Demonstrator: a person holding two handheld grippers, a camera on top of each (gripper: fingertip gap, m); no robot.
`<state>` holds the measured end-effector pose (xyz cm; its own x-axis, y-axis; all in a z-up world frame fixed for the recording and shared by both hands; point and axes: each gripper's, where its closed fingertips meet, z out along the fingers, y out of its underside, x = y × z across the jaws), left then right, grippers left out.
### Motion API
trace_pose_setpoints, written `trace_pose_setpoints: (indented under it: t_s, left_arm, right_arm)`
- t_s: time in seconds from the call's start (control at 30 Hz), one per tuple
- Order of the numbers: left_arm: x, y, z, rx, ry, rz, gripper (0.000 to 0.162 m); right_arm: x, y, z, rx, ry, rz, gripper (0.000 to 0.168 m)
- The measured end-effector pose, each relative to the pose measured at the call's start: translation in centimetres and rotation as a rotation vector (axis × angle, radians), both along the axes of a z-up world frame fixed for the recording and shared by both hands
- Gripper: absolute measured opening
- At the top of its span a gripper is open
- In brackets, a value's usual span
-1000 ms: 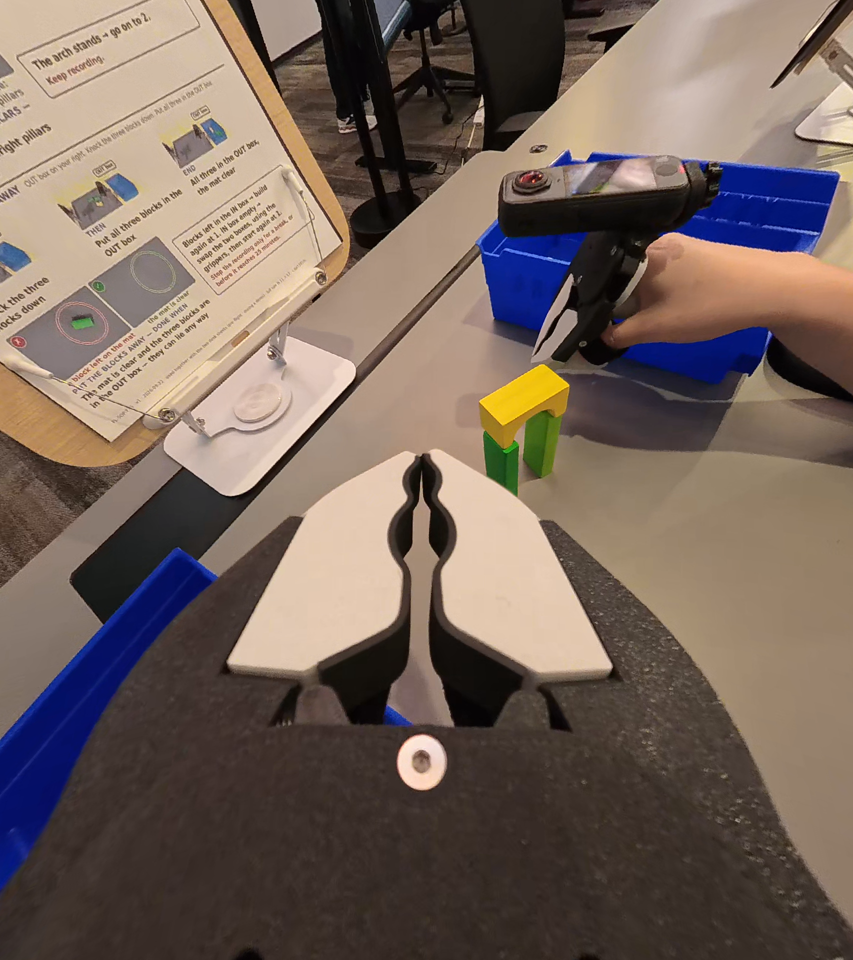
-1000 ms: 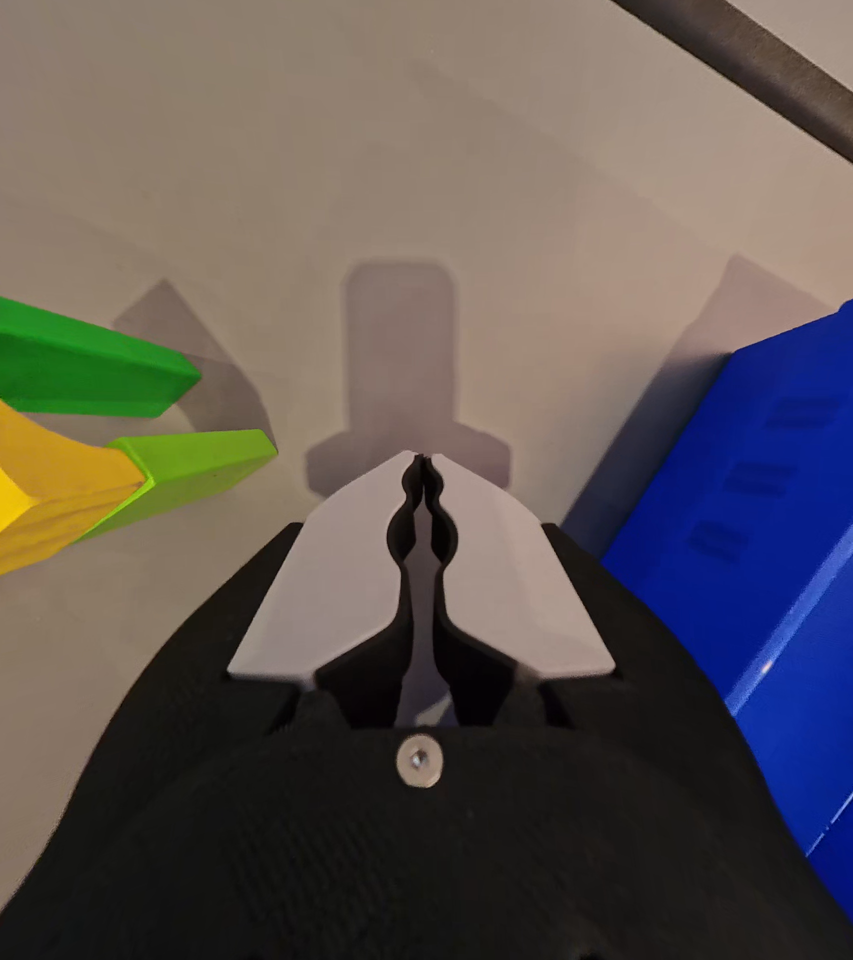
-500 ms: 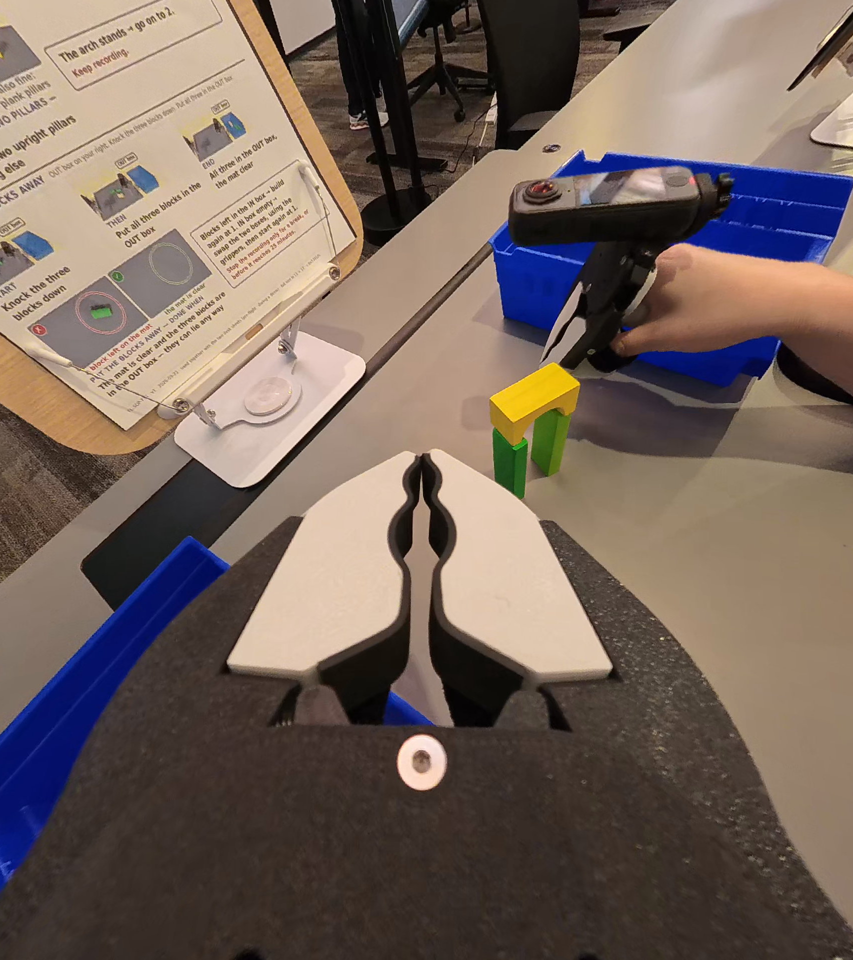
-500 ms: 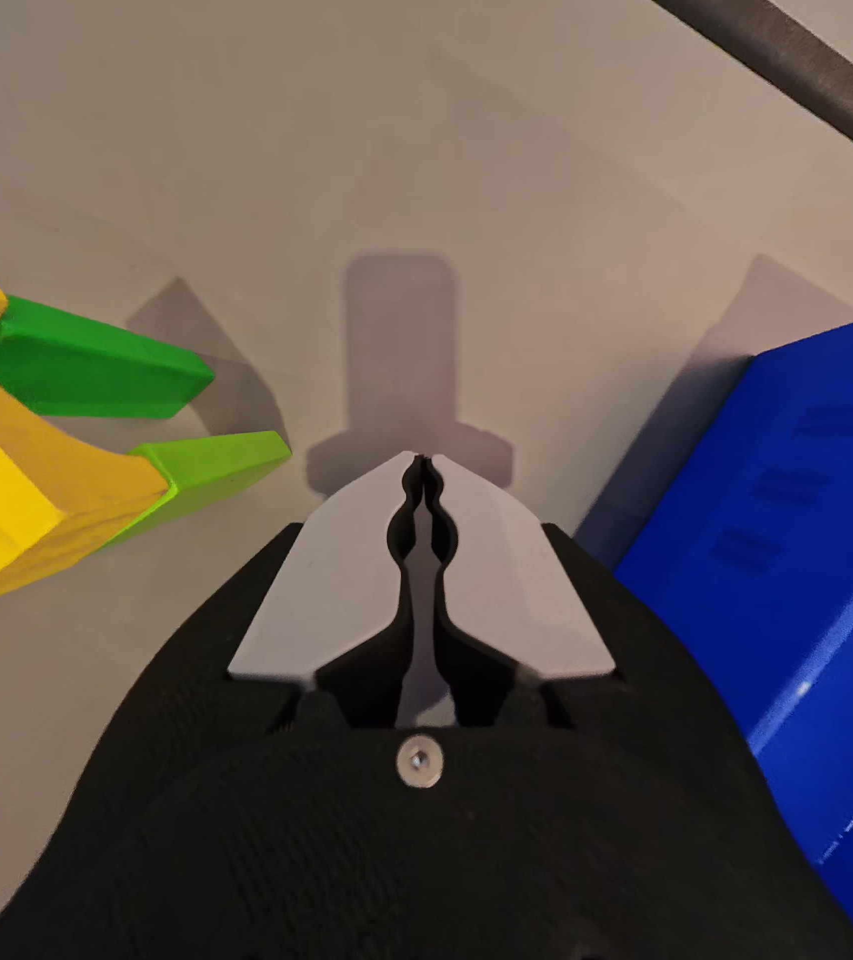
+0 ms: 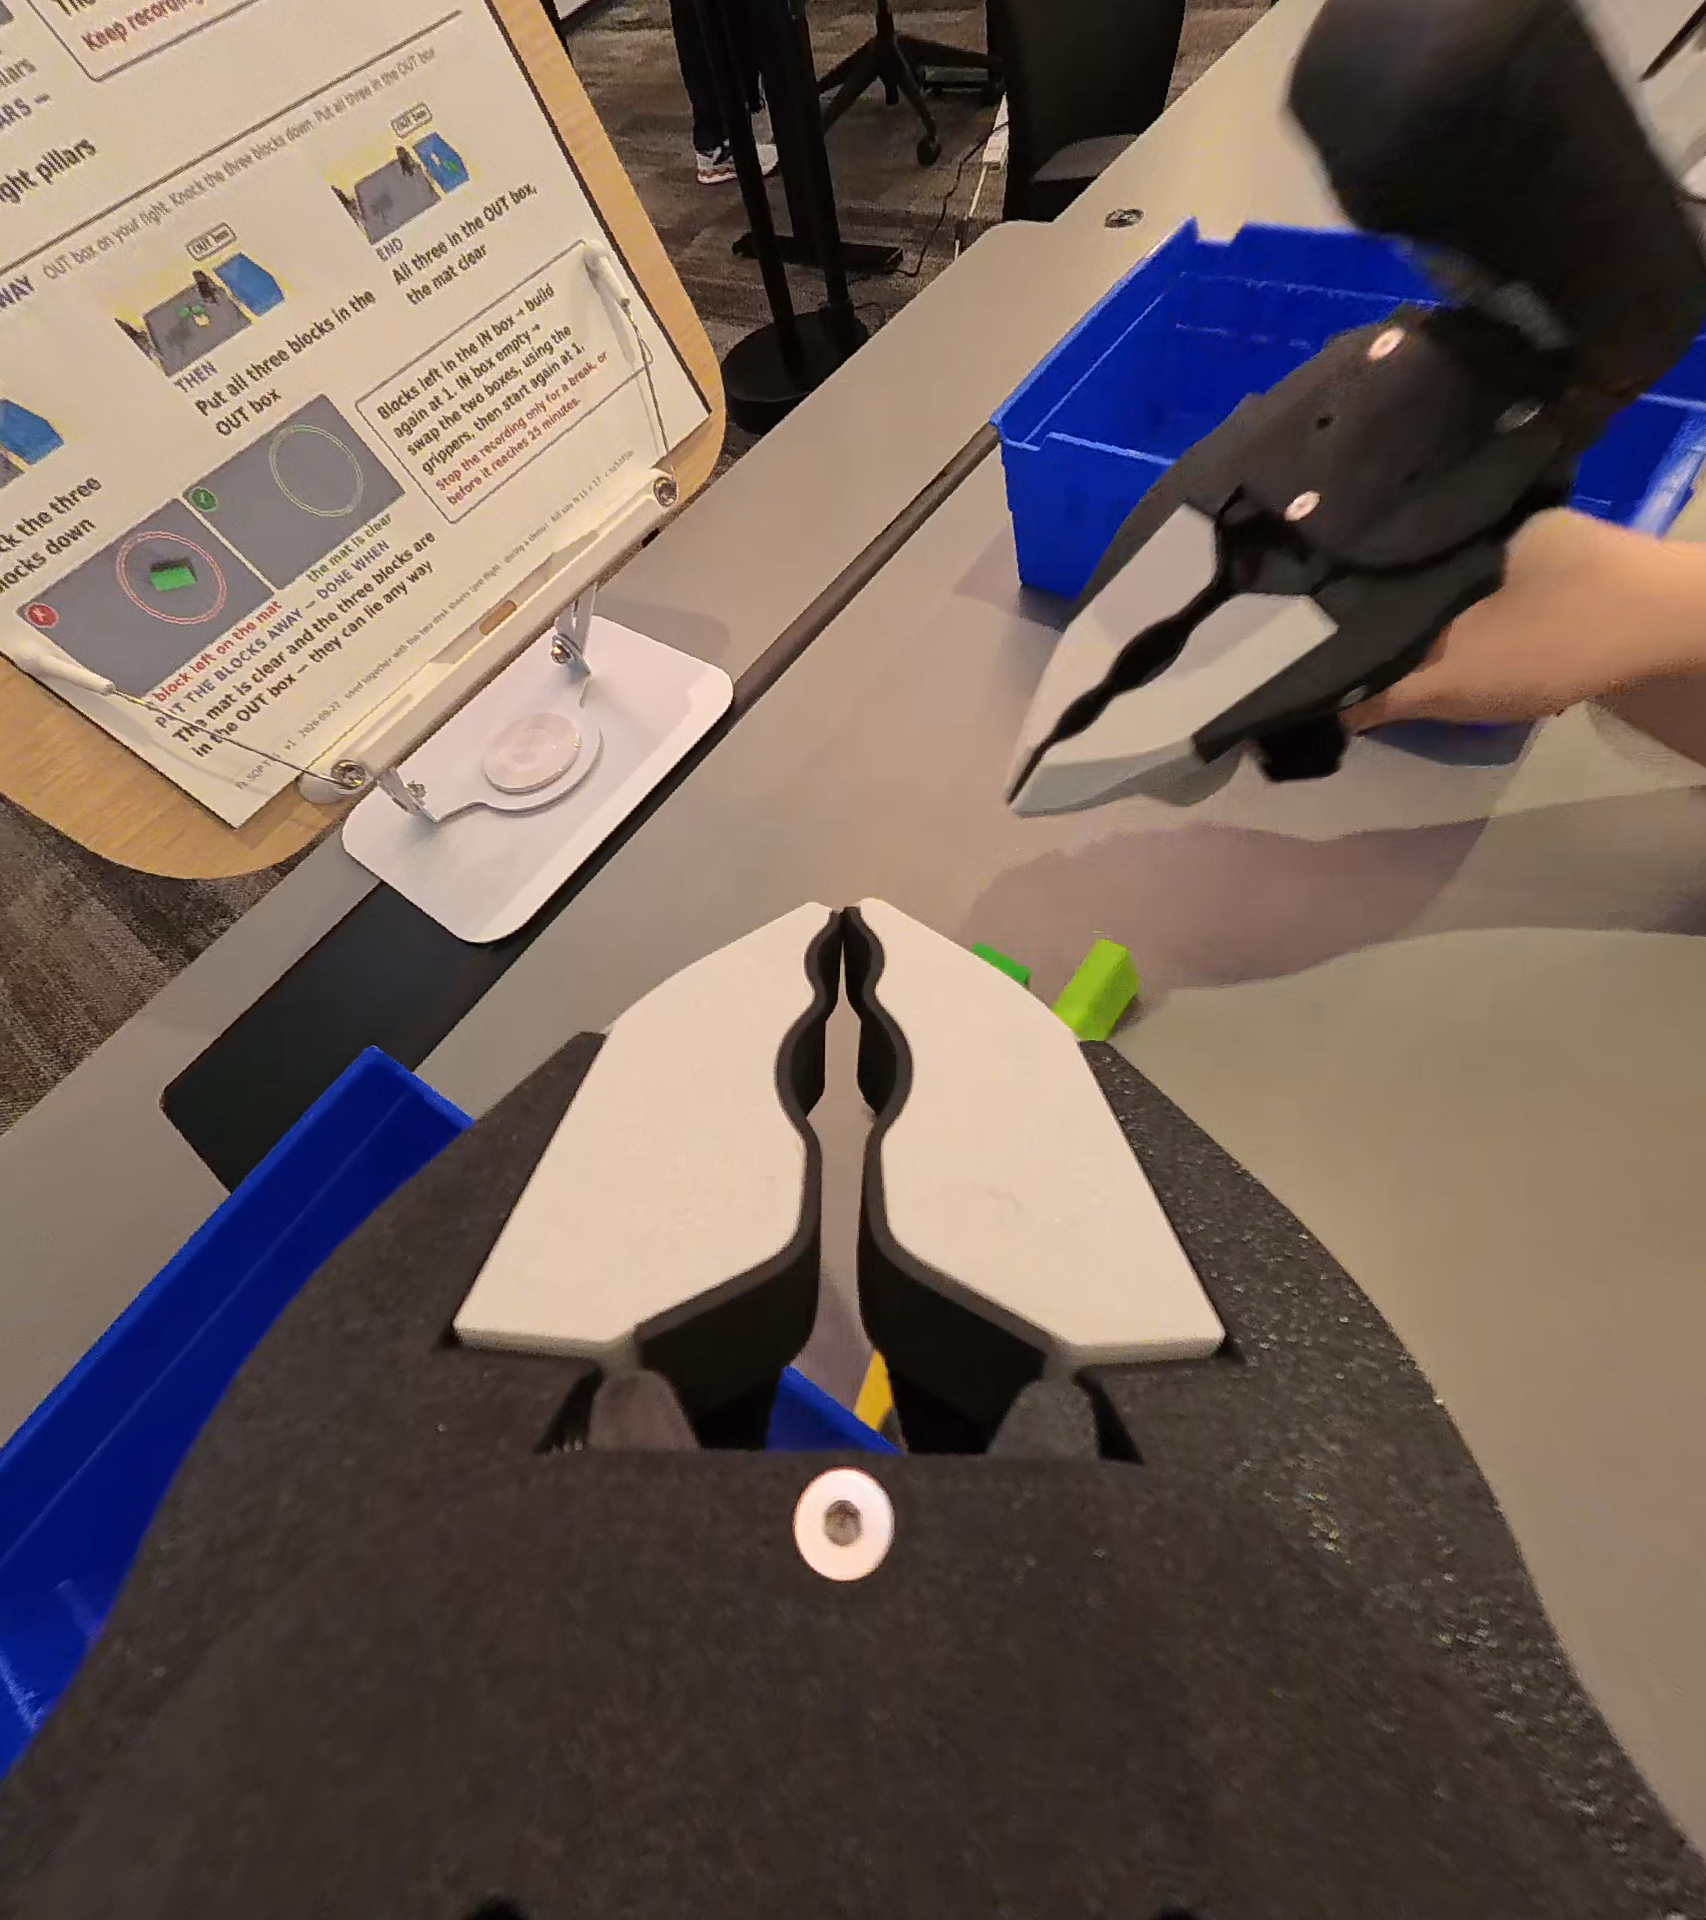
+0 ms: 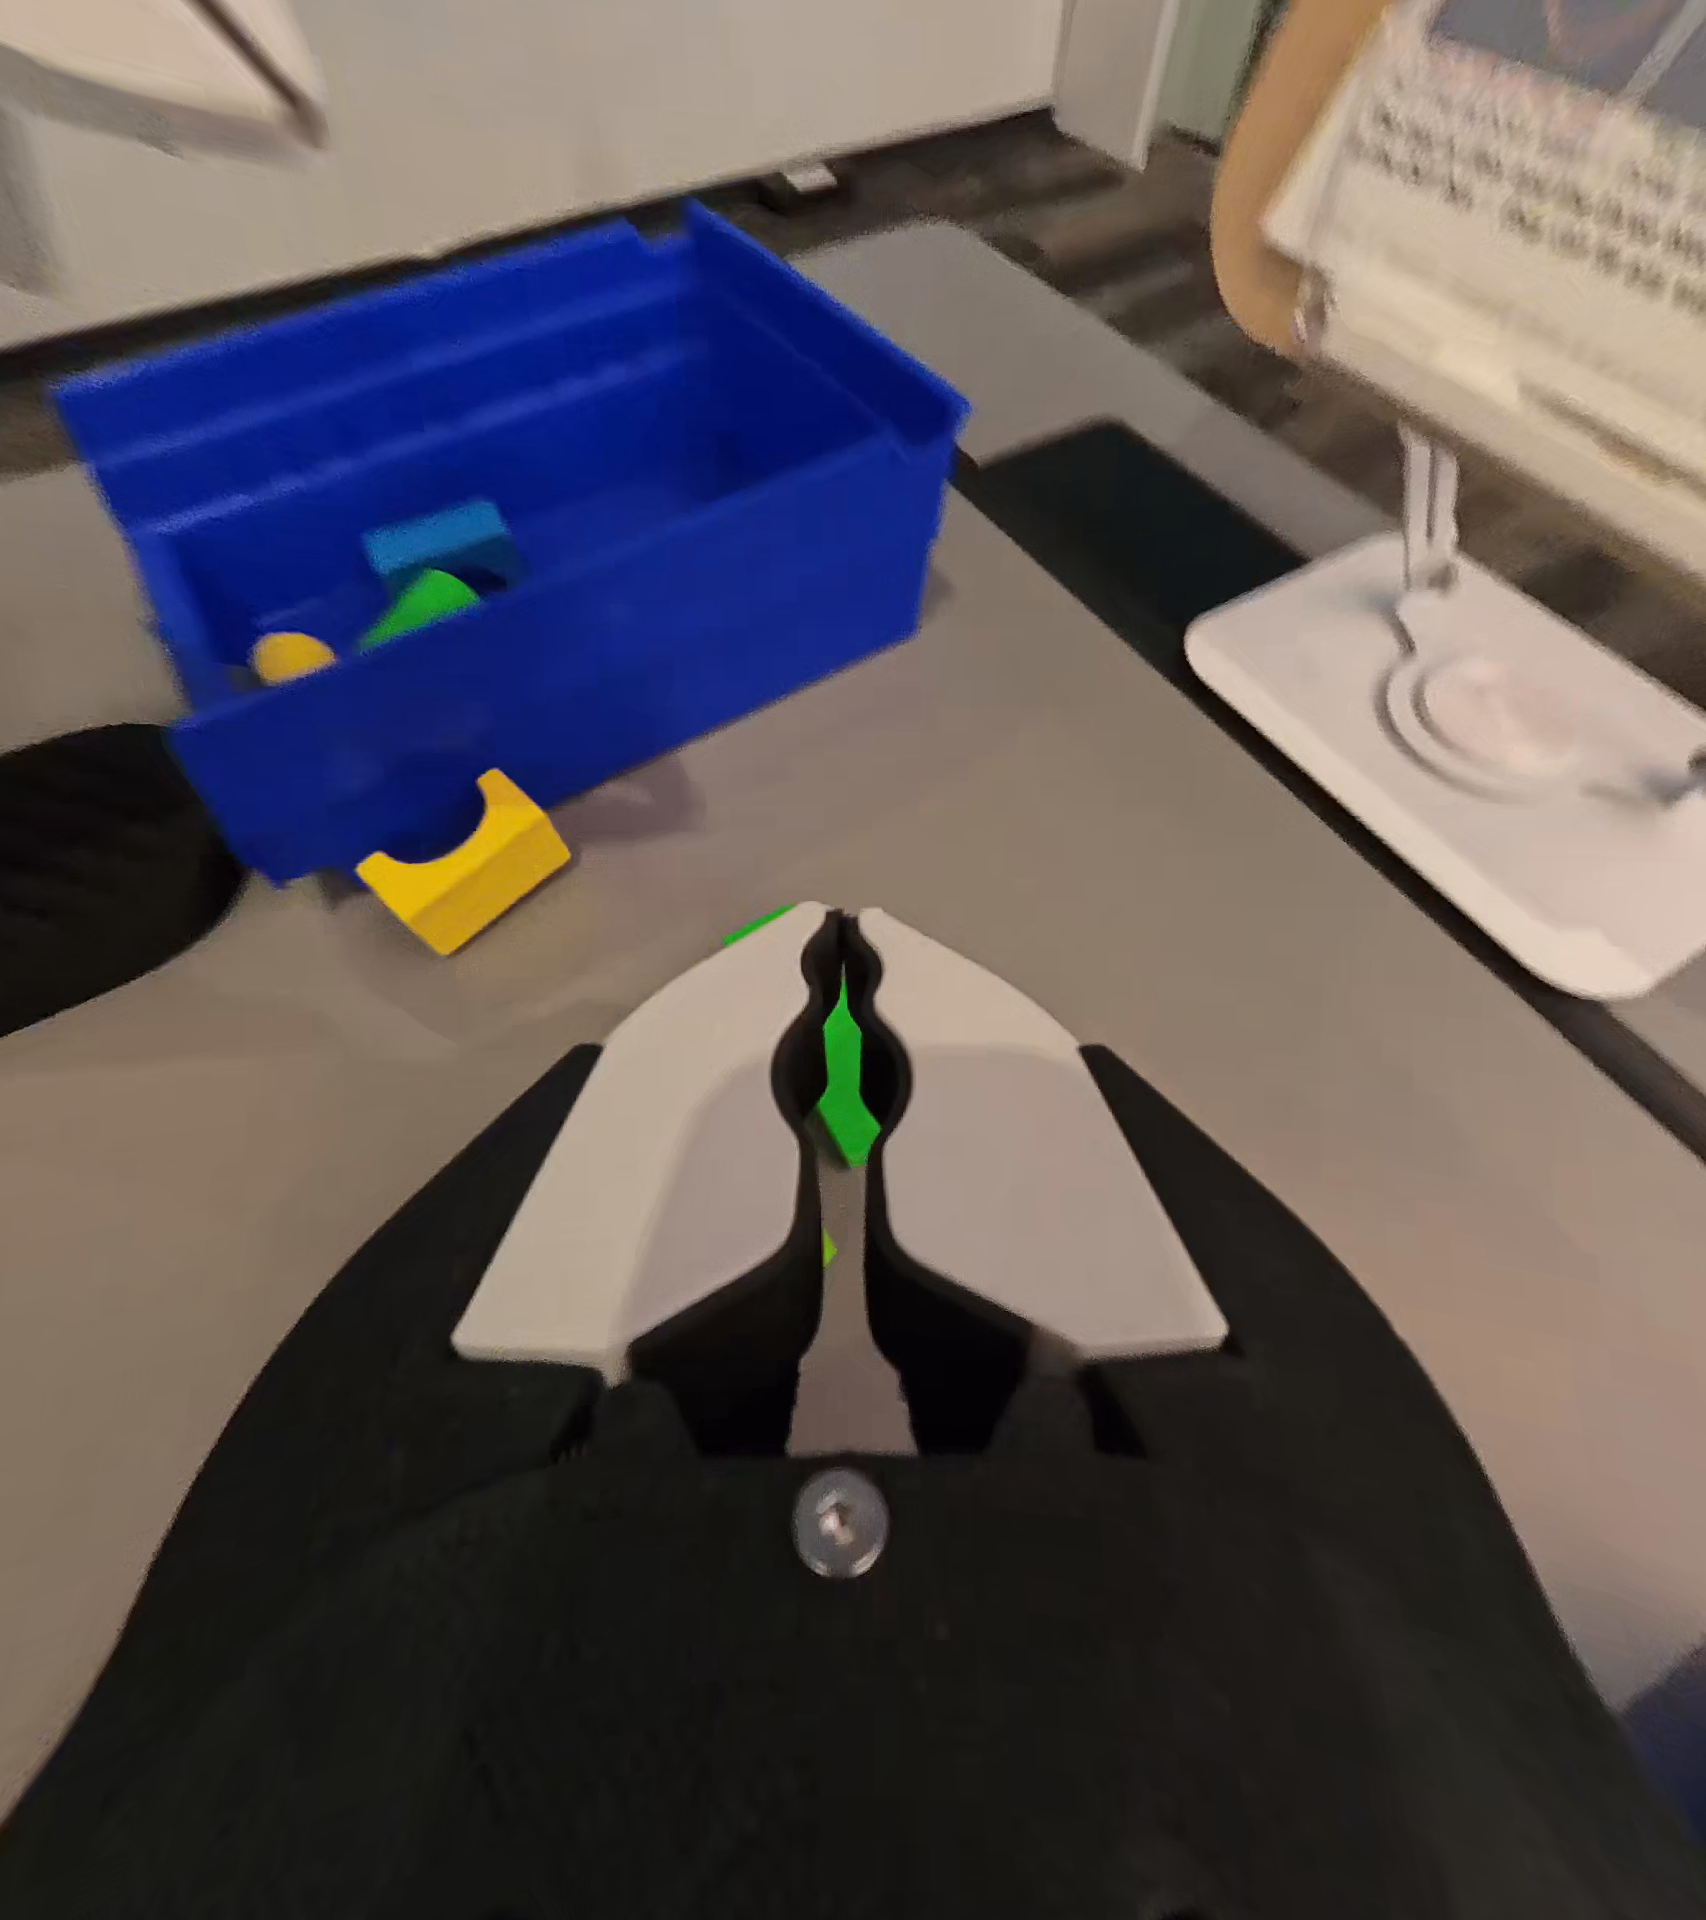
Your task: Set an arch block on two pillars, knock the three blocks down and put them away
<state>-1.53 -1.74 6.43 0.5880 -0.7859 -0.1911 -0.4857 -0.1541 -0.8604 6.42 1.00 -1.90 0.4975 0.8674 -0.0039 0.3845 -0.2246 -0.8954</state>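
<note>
Knock-down looks done. Yellow wooden arch block (image 6: 467, 873) lies on its side against the near blue plastic bin (image 6: 558, 665). Two green pillar blocks (image 5: 1096, 987) are down on the grey table (image 6: 1036, 831), under the right gripper (image 6: 841, 916). Left gripper (image 5: 844, 914) and right gripper both closed, empty. Next: open jaws, pick blocks, drop into far blue bin (image 5: 1119, 468).

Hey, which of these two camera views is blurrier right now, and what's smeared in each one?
Right wrist view is blurrier: the blue bin, white stand base and instruction board are all smeared, though the yellow arch block stays readable. Left wrist view is mostly sharp; only the right gripper and the hand holding it streak.
</note>
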Motion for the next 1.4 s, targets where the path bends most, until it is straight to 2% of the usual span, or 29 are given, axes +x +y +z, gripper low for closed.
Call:
trace_pose_setpoints:
  t_s: [0.1, 0.13, 0.17, 0.27, 0.57, 0.6, 0.67, 0.73, 0.83, 0.9, 0.97, 1.0, 1.03, 1.1, 1.17, 1.27, 1.37, 1.4]
  left_arm:
    - [-0.3, 0.1, -0.3, -0.015, 0.009, 0.01, 0.0]
    - [-0.4, 0.1, -0.3, -0.017, 0.01, 0.015, 0.0]
    - [-0.5, 0.1, -0.2, -0.018, 0.006, 0.017, 0.001]
    - [-0.7, -0.1, 0.3, -0.013, -0.014, 0.016, 0.001]
    - [-1.1, -0.1, 0.2, -0.024, 0.001, 0.017, 0.001]
    - [-1.2, -0.2, 0.2, -0.023, 0.002, 0.018, 0.001]
    - [-1.4, -0.2, 0.4, -0.018, 0.003, 0.022, 0.001]
    - [-1.6, -0.3, 0.8, -0.008, -0.008, 0.026, 0.001]
    - [-1.8, -0.3, 1.0, -0.019, -0.032, 0.032, 0.001]
    - [-1.3, -0.6, 0.5, -0.066, -0.051, 0.014, 0.009]
    - [0.2, -0.8, -0.5, -0.133, -0.067, -0.013, 0.018]
    - [1.2, -0.9, -1.2, -0.167, -0.072, -0.029, 0.022]
    - [2.4, -0.8, -2.1, -0.194, -0.076, -0.033, 0.03]
    - [5.0, 0.1, -4.1, -0.208, -0.078, -0.017, 0.057]
    - [7.4, 0.4, -7.6, -0.225, 0.009, -0.041, 0.059]
    - [8.0, 1.5, -13.3, -0.226, 0.268, 0.012, 0.067]
    - [6.8, 3.1, -16.9, -0.164, 0.511, 0.093, 0.072]
    - [6.4, 3.3, -17.9, -0.17, 0.581, 0.093, 0.069]
  right_arm:
    - [-0.1, -1.7, 0.6, 0.071, -0.024, 0.131, 0.001]
    - [-0.3, -2.3, -0.2, 0.08, -0.055, 0.191, 0.009]
    - [-0.5, -3.0, -1.4, 0.074, -0.092, 0.254, 0.026]
    - [-1.2, -5.1, -5.4, -0.005, -0.192, 0.419, 0.034]
    - [-2.2, -5.7, -13.9, -0.06, -0.513, 0.434, 0.042]
    - [-2.1, -6.0, -14.2, -0.076, -0.53, 0.447, 0.033]
    - [-2.0, -6.2, -13.5, -0.081, -0.535, 0.445, 0.033]
    - [-1.7, -5.9, -10.9, -0.024, -0.504, 0.424, 0.033]
    - [0.6, -4.7, -3.8, 0.04, -0.374, 0.311, 0.033]
    - [4.9, -2.6, 0.7, 0.091, -0.33, 0.137, 0.033]
    - [11.4, -0.3, 2.9, 0.093, -0.354, -0.082, 0.033]
    - [15.0, 0.8, 3.0, 0.064, -0.383, -0.197, 0.033]
    - [18.8, 1.7, 2.3, 0.012, -0.421, -0.31, 0.033]
    - [25.2, 2.5, -0.4, -0.143, -0.48, -0.463, 0.033]
    - [29.2, 2.7, -4.0, -0.324, -0.468, -0.525, 0.033]
    - [32.0, 2.4, -8.5, -0.526, -0.438, -0.545, 0.033]
    - [32.5, 2.0, -10.8, -0.606, -0.453, -0.523, 0.034]
    - [32.6, 1.9, -11.2, -0.621, -0.477, -0.518, 0.034]
